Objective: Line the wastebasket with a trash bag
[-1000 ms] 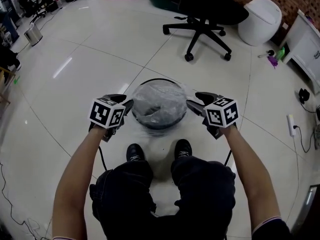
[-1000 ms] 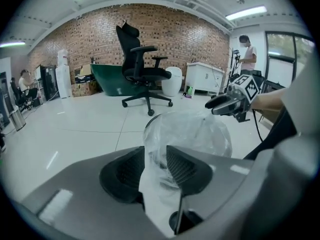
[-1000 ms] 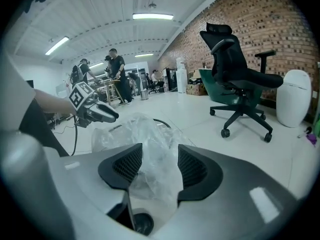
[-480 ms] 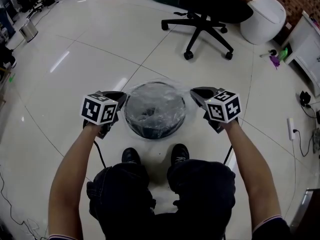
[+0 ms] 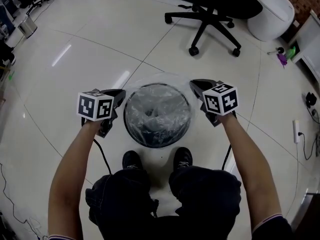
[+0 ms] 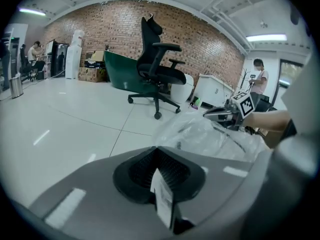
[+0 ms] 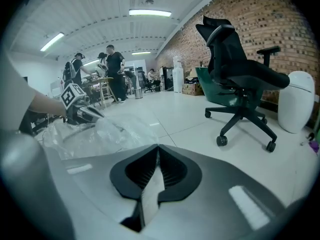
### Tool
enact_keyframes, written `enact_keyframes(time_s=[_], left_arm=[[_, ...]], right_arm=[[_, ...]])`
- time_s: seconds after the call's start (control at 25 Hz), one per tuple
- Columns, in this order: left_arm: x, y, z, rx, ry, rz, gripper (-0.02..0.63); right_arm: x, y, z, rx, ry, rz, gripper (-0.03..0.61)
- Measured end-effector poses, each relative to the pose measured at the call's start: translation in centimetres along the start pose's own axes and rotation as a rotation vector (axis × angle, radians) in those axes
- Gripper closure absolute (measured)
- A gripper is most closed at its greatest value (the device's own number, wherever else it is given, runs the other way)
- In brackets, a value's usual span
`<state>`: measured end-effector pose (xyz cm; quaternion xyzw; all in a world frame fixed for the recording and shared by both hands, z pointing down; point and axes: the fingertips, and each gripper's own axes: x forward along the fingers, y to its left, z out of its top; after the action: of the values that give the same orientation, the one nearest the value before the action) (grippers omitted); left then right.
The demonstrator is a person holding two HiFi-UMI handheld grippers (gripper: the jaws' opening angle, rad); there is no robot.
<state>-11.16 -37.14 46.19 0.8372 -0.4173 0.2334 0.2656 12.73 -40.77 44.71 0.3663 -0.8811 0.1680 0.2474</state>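
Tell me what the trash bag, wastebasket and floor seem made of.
The trash bag looks like thin clear plastic film, glossy; it wrinkles and shows the dark inside. The wastebasket has a dark rigid rim, perhaps plastic. The floor is polished pale tile, with joints and reflections.

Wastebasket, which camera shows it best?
The head view. It looks straight down on the wastebasket, with the whole round rim showing and the bag draped over it. The left gripper view shows only crumpled bag at its right, and the right gripper view only bag at its left. Neither shows the wastebasket clearly.
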Motion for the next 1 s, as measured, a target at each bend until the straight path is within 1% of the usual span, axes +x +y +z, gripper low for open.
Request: enact_keyframes(time_s=[0.2, 0.44, 0.64, 1.0], left_arm=[[1.4, 1.2, -2.3, -0.037, 0.038, -0.008, 0.601], [1.8, 1.9, -5.1, -0.100, 0.063, -0.044, 0.601], [2.1, 1.8, -7.5, -0.116, 0.104, -0.070, 0.601], [2.7, 1.0, -10.0, -0.130, 0.156, -0.101, 0.601]], right_arm=[[2.9, -0.8, -2.5, 0.024, 0.052, 0.011, 0.577], [5.3, -0.8, -5.9, 0.060, 0.100, 0.040, 0.575], [6.3, -0.3, -8.5, 0.090, 0.128, 0.060, 0.575], [6.6, 0.3, -11.9, 0.119, 0.180, 0.078, 0.577]])
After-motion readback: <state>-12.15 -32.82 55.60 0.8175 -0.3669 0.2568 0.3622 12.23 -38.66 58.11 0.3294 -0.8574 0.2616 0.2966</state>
